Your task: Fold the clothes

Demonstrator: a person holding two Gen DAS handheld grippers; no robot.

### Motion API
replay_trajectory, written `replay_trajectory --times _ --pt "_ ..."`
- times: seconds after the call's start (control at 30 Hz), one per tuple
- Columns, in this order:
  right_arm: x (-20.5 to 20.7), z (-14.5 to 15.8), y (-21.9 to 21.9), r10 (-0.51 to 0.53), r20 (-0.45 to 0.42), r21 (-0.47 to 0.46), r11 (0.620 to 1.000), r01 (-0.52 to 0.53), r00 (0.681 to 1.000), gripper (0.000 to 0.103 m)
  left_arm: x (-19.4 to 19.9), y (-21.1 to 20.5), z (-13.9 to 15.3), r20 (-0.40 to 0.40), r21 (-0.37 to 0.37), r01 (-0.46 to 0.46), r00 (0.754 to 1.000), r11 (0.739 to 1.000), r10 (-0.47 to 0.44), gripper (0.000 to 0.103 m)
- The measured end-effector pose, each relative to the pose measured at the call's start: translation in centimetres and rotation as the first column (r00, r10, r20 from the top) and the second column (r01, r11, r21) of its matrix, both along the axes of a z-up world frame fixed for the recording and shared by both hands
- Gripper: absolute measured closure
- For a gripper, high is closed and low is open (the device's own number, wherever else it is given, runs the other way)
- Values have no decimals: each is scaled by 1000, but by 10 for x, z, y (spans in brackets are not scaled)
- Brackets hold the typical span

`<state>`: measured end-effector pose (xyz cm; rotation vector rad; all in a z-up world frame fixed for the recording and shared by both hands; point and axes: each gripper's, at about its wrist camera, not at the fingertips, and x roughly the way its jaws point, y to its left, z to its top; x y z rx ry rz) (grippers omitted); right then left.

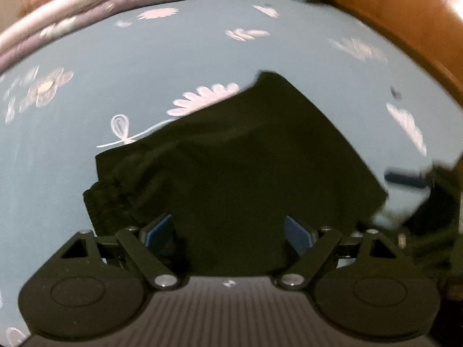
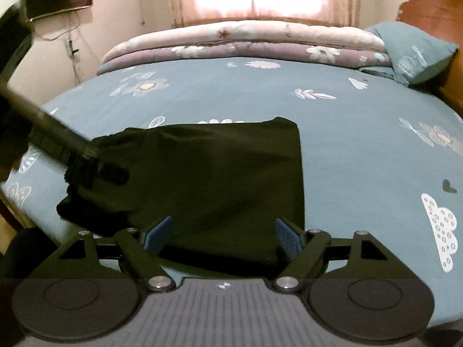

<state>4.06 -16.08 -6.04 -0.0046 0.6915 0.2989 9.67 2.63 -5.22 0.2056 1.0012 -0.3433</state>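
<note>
Left wrist view is looking down on a black folded fabric garment (image 1: 231,167) lying flat on a blue-grey bedsheet printed with white flowers (image 1: 144,66). Its ribbed waistband end is lying toward the left. The left gripper (image 1: 230,231) is hanging over the garment's near edge with its blue-padded fingers (image 1: 162,231) spread wide, gripping nothing. In the right wrist view, the right gripper (image 2: 222,234) is hovering over the same garment's near edge, fingers (image 2: 286,235) likewise standing apart and empty. A folded pink and mauve floral quilt (image 2: 246,43) and a blue-grey pillow (image 2: 416,52) are lying at the far edge.
</note>
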Motion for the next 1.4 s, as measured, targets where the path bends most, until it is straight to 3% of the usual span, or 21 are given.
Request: replay_trajectory --times 0.13,0.3,0.43,0.53,0.57,0.63,0.7,0.77,0.83,0.97,1.03,1.1,1.17,1.3,1.4 --pt "1 0 -5 -25 -17 30 999 25 1000 20 -10 -12 -7 -14 14 44 999 999 -44 18" --pt "-2 1 -7 -31 -14 39 999 31 999 19 -4 -7 -29 -68 47 -7 998 999 10 18" --pt "-1 0 -11 -40 -13 39 998 41 999 18 -13 -5 -37 -92 57 5 996 998 0 19" --pt "-2 0 -14 -53 -12 43 998 53 999 17 -26 -4 -29 -85 55 51 995 997 -47 19" --pt "-3 0 -16 -57 -11 45 997 57 998 17 -30 -2 -24 -80 45 65 995 997 -61 19" --pt "-3 1 -20 -64 -4 50 997 65 998 16 -32 15 -4 -49 -45 46 998 998 -49 18" --pt "-2 0 -28 -85 -2 67 994 85 996 14 -26 47 18 6 -161 -24 1000 987 25 18" --pt "-1 -1 -36 -105 -13 100 989 106 994 14 -15 83 30 23 -292 -105 993 951 117 18" --pt "0 -3 -42 -110 -32 135 984 114 993 14 1 125 29 -29 -427 -215 974 878 225 18" --pt "1 -4 -49 -90 -58 178 979 99 994 11 13 180 6 -200 -556 -399 916 729 349 18" --pt "3 -3 -50 -78 -59 192 977 88 995 8 12 191 -6 -265 -589 -442 897 677 355 18" --pt "8 -5 -59 -89 -83 246 963 107 993 6 12 194 -17 -302 -590 -469 883 657 360 18" --pt "13 -6 -67 -98 -109 298 946 126 989 6 14 192 -25 -321 -580 -482 876 656 360 18" --pt "25 -16 -92 -73 -189 513 843 162 979 6 19 179 -32 -333 -618 -464 886 635 324 18" --pt "31 -27 -99 -9 -231 631 760 157 973 6 23 166 -28 -306 -636 -436 900 637 311 18"
